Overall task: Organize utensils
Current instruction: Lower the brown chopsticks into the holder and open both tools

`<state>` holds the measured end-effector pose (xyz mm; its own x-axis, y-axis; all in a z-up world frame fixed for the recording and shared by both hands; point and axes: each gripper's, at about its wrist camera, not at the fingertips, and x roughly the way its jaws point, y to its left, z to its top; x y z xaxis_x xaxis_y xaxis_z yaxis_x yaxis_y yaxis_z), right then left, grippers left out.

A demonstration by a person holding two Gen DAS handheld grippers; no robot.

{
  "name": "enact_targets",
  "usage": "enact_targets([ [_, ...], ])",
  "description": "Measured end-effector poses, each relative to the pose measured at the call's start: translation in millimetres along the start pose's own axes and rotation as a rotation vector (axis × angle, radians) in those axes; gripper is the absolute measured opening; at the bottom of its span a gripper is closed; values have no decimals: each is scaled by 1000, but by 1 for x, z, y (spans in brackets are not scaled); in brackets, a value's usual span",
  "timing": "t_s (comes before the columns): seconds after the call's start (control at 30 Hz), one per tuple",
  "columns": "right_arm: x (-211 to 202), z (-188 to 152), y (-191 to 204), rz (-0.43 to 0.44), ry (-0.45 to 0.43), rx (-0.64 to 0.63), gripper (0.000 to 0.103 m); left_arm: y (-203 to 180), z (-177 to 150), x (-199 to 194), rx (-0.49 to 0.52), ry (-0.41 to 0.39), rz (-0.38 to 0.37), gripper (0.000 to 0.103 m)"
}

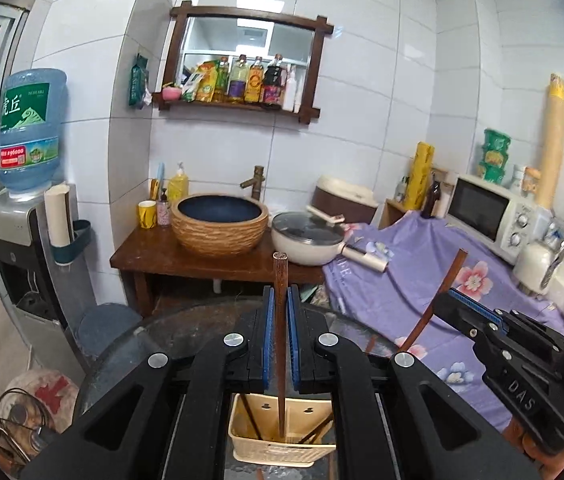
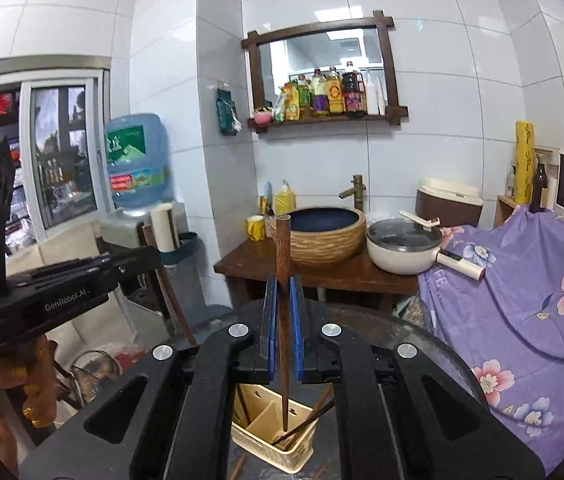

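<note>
Both tools, left and right, each clamped on an upright chopstick above the caddy rim.

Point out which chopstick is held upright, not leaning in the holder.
The chopstick gripped by the right gripper stands upright over the holder; the others lean inside it.

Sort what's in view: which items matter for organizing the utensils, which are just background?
Job:
left gripper, shut on a wooden chopstick
right gripper, shut on a second chopstick
cream utensil holder below, some chopsticks already inside

Background:
basin sink
lidded pan
microwave
water jug
bottle shelf
floral cloth
</note>
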<state>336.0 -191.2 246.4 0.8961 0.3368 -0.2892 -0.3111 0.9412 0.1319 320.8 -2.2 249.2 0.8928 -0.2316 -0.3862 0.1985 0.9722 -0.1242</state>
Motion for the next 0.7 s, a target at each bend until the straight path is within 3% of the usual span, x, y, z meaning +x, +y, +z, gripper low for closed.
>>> enact_targets([
  [0.33,53,-77,-18,-12,141,82,7,12,-69,56,-2,137,37,7],
  [0.7,71,-104,-26,-13,187,114,7,20,-110,82,-22,226,29,6],
])
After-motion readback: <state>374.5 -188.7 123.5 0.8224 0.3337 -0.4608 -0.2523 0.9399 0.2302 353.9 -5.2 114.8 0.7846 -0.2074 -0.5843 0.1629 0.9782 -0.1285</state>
